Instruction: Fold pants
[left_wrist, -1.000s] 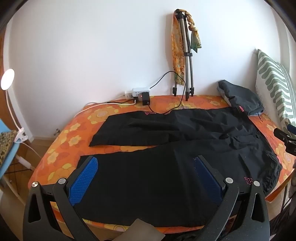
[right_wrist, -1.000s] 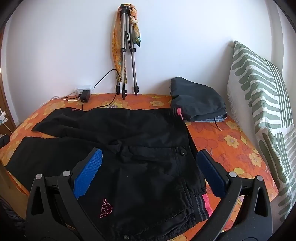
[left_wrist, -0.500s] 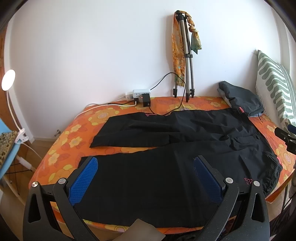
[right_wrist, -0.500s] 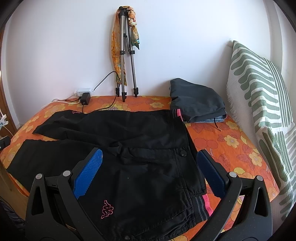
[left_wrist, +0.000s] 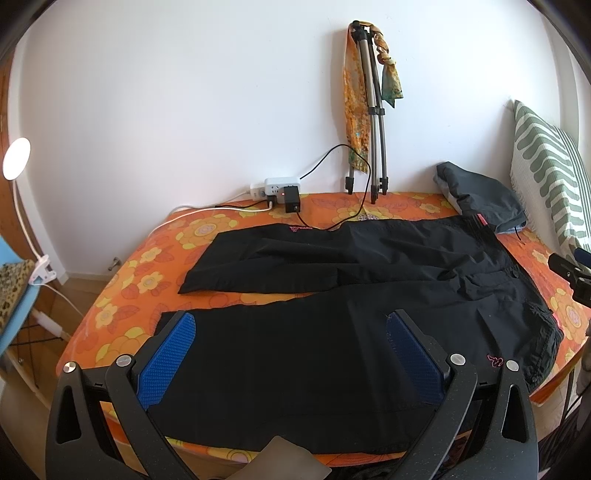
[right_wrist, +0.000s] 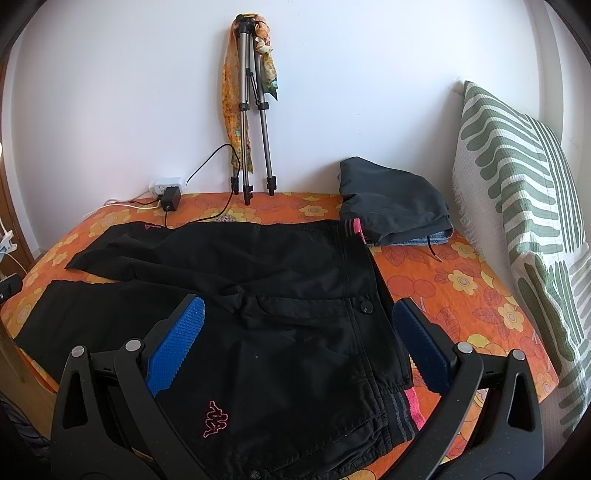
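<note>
Black pants (left_wrist: 332, 295) with a pink logo lie spread flat on the orange flowered bed (left_wrist: 147, 258), legs pointing left, waistband to the right. My left gripper (left_wrist: 291, 332) is open and empty, hovering above the near leg. My right gripper (right_wrist: 295, 325) is open and empty above the hip and waistband part of the pants (right_wrist: 277, 295). The pink logo (right_wrist: 215, 424) shows near the front edge. The tip of the right gripper shows at the right edge of the left wrist view (left_wrist: 570, 273).
A folded dark garment (right_wrist: 391, 210) lies at the back right of the bed. A green-striped pillow (right_wrist: 524, 221) stands at the right. A tripod with a scarf (right_wrist: 251, 110) leans on the wall. A power strip with charger (left_wrist: 284, 188) and cables lies at the back. A lamp (left_wrist: 16, 158) stands at the left.
Both grippers have drawn back and risen slightly, so the pants sit a little lower and farther in view. The pants have not moved.
</note>
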